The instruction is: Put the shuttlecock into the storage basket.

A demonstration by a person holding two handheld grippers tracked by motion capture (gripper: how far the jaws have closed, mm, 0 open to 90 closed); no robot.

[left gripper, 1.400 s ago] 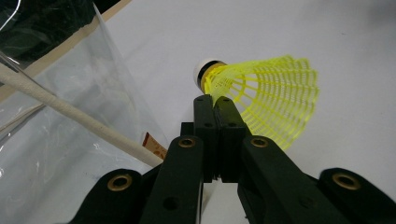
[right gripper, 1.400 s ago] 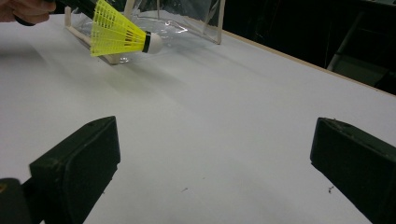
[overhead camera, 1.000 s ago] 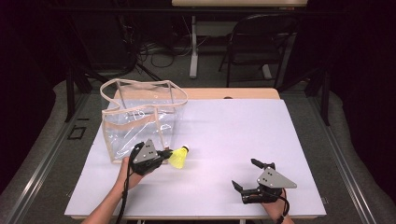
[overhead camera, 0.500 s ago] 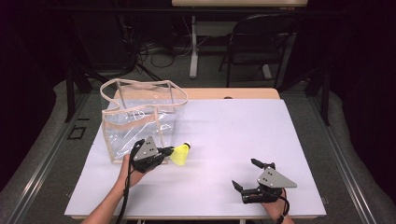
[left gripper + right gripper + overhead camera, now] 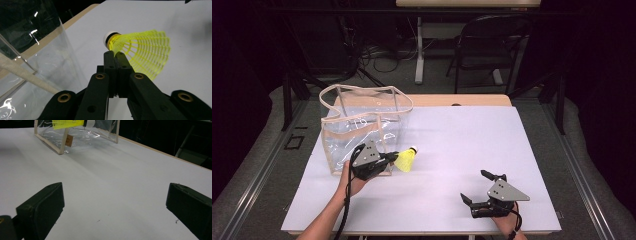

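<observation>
Surface: table (image 5: 472, 145) with a white top, a wooden edge showing along its far side.
Standing on it: clear plastic tote bag (image 5: 362, 125) with beige trim, at the left.

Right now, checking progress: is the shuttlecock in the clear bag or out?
Out. The left gripper pinches the shuttlecock beside the clear bag, above the table.
</observation>
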